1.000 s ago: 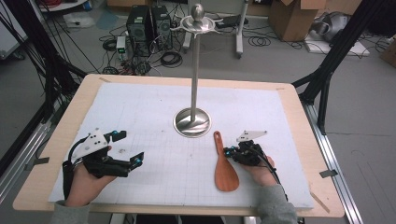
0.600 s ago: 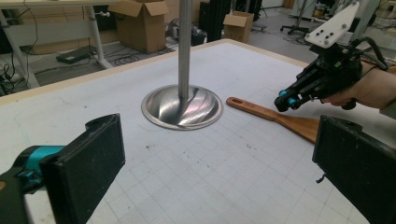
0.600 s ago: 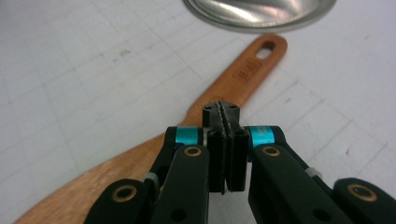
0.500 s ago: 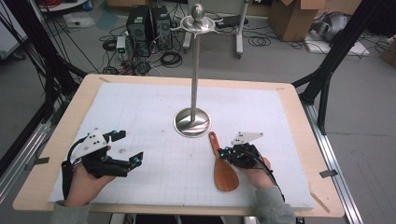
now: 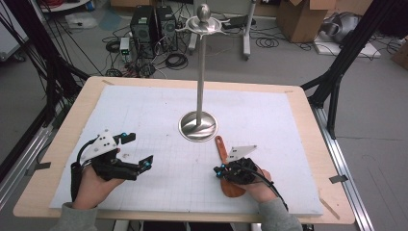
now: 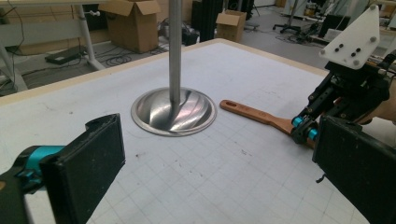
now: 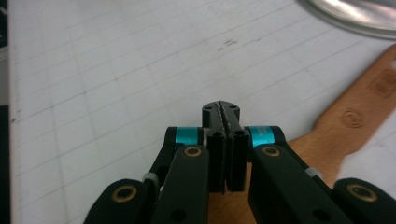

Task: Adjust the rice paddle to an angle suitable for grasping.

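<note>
My right gripper (image 5: pixel 220 172) is pressed together, its two jaws flat against each other with nothing between them. In the right gripper view they (image 7: pixel 226 112) meet in a thin seam above the white mat (image 7: pixel 93 70). It sits over the spatula (image 5: pixel 223 153), a wooden one lying flat on the mat near the front edge, on my right side. The handle (image 5: pixel 220 143) points away from me toward the stand's base (image 5: pixel 197 126) and ends just beside that base without touching it, as far as I can tell. The blade (image 5: pixel 232 189) lies toward me, partly under my right hand (image 5: pixel 255 185). In the right gripper view the wood (image 7: pixel 359 112) runs off to one side of the closed jaws and also shows beneath them; whether the tips touch it I cannot tell.

My left gripper (image 5: pixel 134 151) is spread wide and holds nothing. It rests in my left hand (image 5: pixel 91 185) at the front left of the mat, well apart from the spatula. In the left gripper view its two black pads (image 6: pixel 91 163) stand far apart at the bottom corners, framing the base (image 6: pixel 173 111), the pole (image 6: pixel 175 46) rising from it, the spatula handle (image 6: pixel 252 113) and my right gripper (image 6: pixel 303 130) beyond.

The stand is upright in the middle of the mat, with a round top (image 5: pixel 204 21) on its thin pole.
</note>
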Tool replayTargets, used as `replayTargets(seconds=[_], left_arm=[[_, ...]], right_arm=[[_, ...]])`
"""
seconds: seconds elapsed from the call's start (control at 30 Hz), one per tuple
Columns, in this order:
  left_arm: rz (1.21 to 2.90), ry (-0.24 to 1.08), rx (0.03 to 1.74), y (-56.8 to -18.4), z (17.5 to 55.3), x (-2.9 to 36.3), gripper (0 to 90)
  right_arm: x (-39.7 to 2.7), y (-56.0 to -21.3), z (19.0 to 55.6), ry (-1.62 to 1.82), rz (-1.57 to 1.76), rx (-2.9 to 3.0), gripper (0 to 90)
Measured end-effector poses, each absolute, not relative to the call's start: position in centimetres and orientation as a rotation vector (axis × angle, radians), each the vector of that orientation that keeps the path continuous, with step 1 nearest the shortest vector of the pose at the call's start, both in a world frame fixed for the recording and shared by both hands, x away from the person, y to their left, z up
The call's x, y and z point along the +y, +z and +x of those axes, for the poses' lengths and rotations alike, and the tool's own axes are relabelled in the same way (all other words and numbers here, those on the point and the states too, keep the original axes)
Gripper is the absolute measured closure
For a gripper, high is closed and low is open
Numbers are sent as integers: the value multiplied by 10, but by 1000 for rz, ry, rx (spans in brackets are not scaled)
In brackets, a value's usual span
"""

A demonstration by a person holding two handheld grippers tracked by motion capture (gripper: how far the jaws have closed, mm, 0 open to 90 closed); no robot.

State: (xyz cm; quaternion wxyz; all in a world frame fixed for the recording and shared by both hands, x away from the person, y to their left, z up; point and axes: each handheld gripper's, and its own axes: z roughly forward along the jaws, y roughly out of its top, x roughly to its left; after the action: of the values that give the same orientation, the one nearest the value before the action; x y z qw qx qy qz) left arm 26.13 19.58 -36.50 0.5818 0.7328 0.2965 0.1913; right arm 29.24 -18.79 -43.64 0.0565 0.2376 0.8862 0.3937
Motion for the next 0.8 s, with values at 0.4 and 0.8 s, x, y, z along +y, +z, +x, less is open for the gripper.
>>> replayTargets(seconds=[0.4,0.8], left_arm=[[1722,437,678,-365,268,187,27],[1722,422,656,-363,275,178,27]], right_arm=[[-184,-439,279,1140,658,2765,896],[-215,-437,277,1115,730,2756,896]])
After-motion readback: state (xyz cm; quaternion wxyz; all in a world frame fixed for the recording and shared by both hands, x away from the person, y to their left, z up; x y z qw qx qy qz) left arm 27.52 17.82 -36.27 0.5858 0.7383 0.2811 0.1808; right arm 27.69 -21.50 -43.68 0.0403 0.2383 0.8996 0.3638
